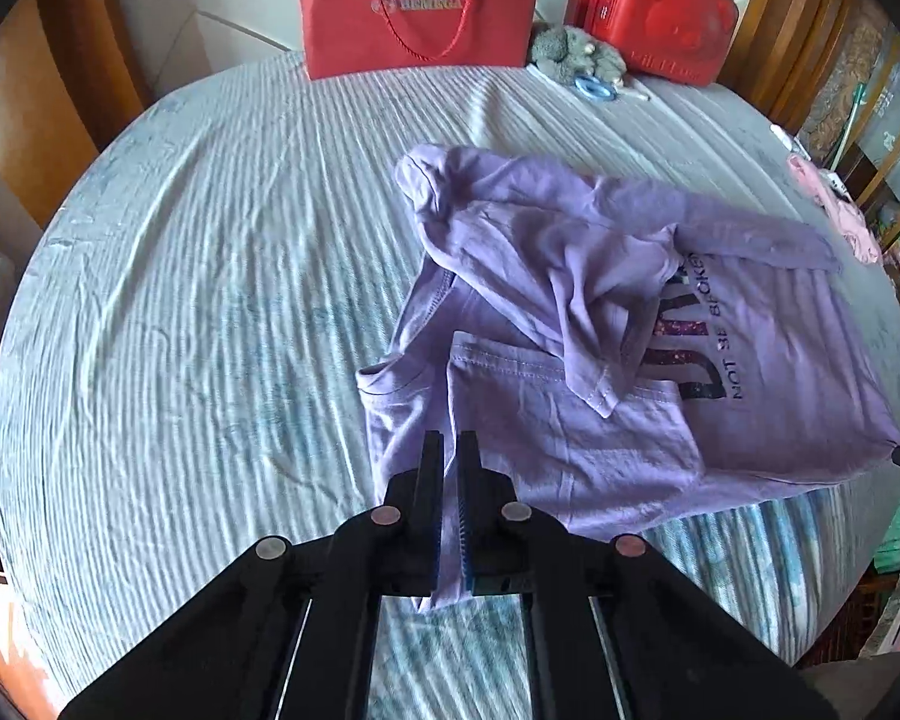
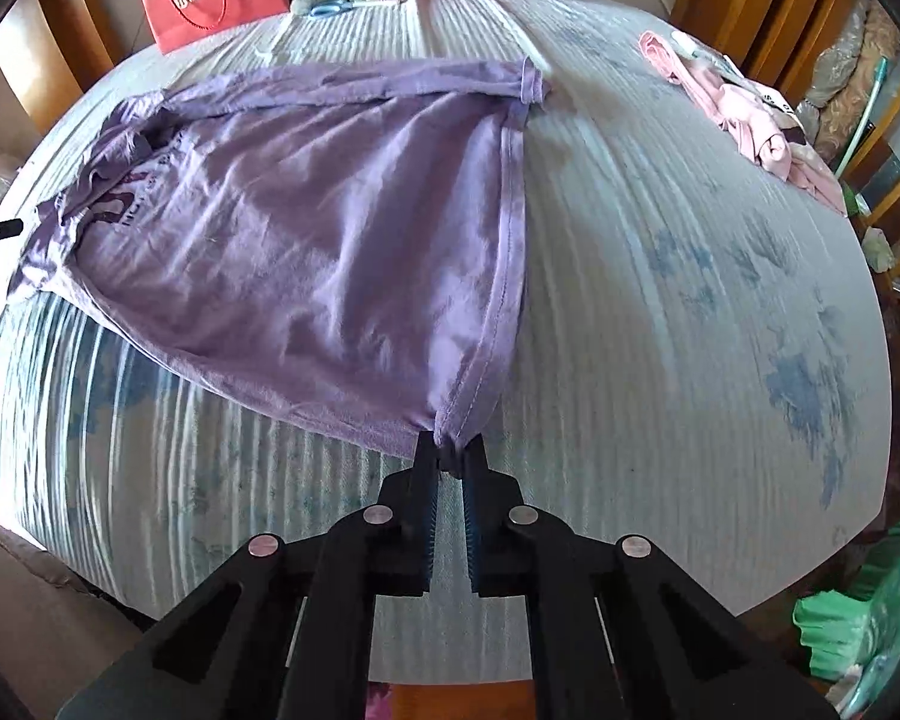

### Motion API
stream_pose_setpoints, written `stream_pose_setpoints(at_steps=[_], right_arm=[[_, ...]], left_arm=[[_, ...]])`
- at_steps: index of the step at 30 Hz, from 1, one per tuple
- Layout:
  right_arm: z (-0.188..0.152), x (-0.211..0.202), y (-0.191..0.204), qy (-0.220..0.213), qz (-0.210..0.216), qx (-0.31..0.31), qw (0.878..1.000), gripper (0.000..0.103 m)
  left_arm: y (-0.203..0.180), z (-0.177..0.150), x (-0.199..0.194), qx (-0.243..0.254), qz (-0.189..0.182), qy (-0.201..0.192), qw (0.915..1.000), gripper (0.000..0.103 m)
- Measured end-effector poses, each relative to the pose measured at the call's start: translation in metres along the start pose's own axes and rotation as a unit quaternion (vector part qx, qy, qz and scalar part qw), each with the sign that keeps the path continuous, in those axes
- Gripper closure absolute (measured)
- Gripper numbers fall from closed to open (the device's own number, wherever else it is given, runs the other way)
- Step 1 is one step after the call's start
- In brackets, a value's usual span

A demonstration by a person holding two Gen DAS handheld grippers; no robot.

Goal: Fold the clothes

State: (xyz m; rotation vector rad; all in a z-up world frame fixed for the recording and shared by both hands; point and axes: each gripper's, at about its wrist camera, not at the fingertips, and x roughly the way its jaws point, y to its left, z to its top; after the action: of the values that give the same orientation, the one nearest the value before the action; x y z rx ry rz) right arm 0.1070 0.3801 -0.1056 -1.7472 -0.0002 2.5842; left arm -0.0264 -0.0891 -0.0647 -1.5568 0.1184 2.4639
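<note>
**Grippers pinch shirt at both ends; folding barely begun**

The left gripper [image 1: 450, 450] is clamped on a fold of the purple shirt [image 1: 600, 312] near its collar end, cloth running down between its pads. The right gripper [image 2: 450, 450] is clamped on a bunched corner of the hem.

The shirt lies on the striped bed [image 1: 210, 300], printed side up, stretched between the two grips. Its upper part is still rumpled: a sleeve [image 1: 576, 324] is flopped across the chest and partly covers the lettering. No neat fold shows yet, so this looks like the spreading stage, with all folds still to do.

A pink garment [image 2: 744, 114] lies crumpled near the bed's far right edge, probably also waiting, though it is too small to be sure.
</note>
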Motion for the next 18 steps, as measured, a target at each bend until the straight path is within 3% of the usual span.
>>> stream_pose_setpoints(at_steps=[5,7,11,14,18], right_arm=[[0.010,-0.024,-0.009,-0.031,0.016,0.015,0.999,0.096],[0.018,-0.017,-0.009,-0.026,0.019,0.017,0.999,0.096],[0.022,0.001,-0.004,-0.012,0.021,0.019,1.000,0.096],[0.021,0.007,-0.008,-0.004,0.023,0.028,0.999,0.096],[0.018,0.010,-0.012,0.004,0.026,0.038,0.999,0.096]], left_arm=[[0.014,0.007,-0.020,-0.004,-0.026,-0.009,0.9996,0.100],[0.010,0.007,-0.003,0.008,-0.027,0.007,0.9996,0.099],[0.003,0.006,0.038,0.028,-0.028,0.043,0.9983,0.086],[-0.001,0.008,0.065,0.036,-0.029,0.063,0.9970,0.083],[0.000,0.011,0.079,0.040,-0.015,0.065,0.9970,0.066]])
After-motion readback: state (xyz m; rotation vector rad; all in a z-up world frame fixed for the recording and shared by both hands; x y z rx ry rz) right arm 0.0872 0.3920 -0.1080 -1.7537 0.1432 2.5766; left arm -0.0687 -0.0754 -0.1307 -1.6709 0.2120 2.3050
